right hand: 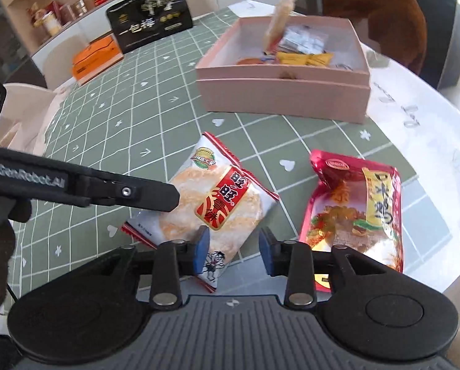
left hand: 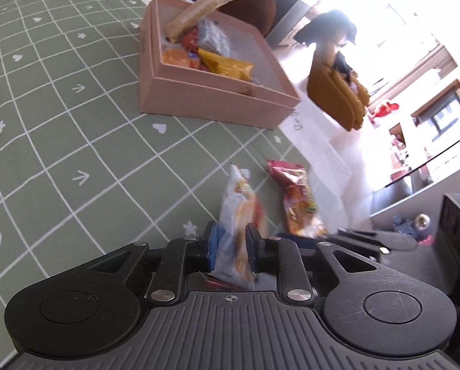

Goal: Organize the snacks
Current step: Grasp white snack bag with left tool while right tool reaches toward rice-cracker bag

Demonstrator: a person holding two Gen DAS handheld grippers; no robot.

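The rice cracker packet [right hand: 217, 206] is being pinched by the left gripper [left hand: 232, 246]. The right gripper [right hand: 234, 248] is being held parted and empty beside the red snack bag [right hand: 362, 209].

The left tool [left hand: 232, 246] had a ribbed grey housing between two round black hubs, black linkage arms pinned with silver rivets, blue pads on its fingertips [left hand: 213, 245], and a small crosshair mark behind them. The right tool [right hand: 234, 251] was built alike. Seen from there, the left tool's side bore white "GenRobot.AI" lettering and a small screw.
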